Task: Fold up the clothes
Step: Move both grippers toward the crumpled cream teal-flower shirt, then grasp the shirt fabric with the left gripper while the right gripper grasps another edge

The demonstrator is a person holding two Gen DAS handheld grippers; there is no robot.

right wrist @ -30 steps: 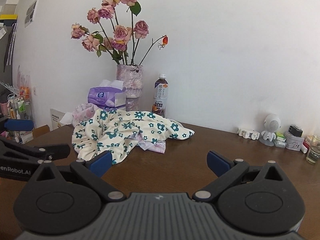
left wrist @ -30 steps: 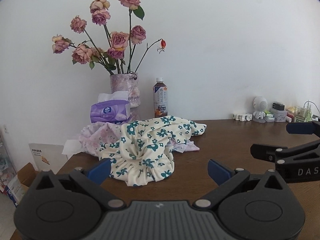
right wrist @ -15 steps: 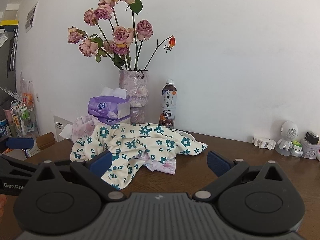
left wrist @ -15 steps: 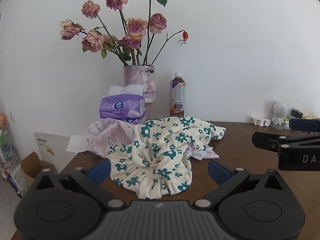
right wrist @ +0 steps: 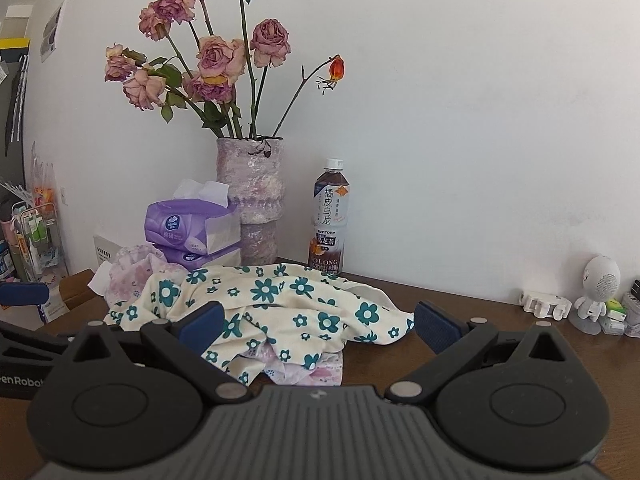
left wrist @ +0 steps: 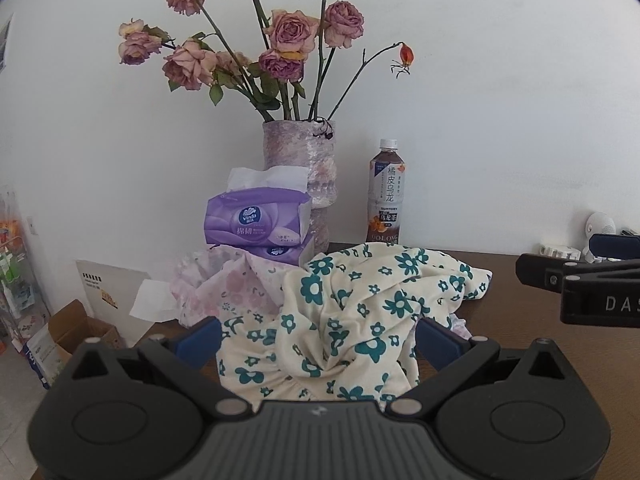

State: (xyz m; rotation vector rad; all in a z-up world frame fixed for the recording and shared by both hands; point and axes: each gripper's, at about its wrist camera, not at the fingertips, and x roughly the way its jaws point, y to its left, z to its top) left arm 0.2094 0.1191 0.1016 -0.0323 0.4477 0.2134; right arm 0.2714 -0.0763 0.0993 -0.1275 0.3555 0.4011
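Cream cloth printed with teal flowers, a crumpled garment (left wrist: 352, 320), fills the middle of the left wrist view, heaped on the brown desk (left wrist: 520, 344) in front of the vase (left wrist: 300, 176). The left tool (left wrist: 318, 336) stands wide open with its blue pads on either side of the heap, gripping nothing; whether the pads touch the cloth cannot be told. A pink-patterned garment (left wrist: 228, 288) lies under and to the left of the cream one, below the stacked purple tissue packs (left wrist: 256, 220) that sit just left of the vase. A tea bottle (left wrist: 386, 196) stands right of the vase, against the white wall. Dried roses (left wrist: 248, 48) rise from the vase. At the right edge, well right of the vase, the side of the right tool (left wrist: 584, 284) shows, black with a blue pad. In the right wrist view the cream garment (right wrist: 280, 304) spreads in front of the vase (right wrist: 252, 196), with the pink garment (right wrist: 136, 264) peeking out at its left and again under its near edge. The right tool (right wrist: 318, 322) is also spread wide and holds nothing, its pads flanking the near part of the cloth. Far right of the vase, a small white figurine (right wrist: 596, 292) stands on the desk (right wrist: 460, 312) by the wall.
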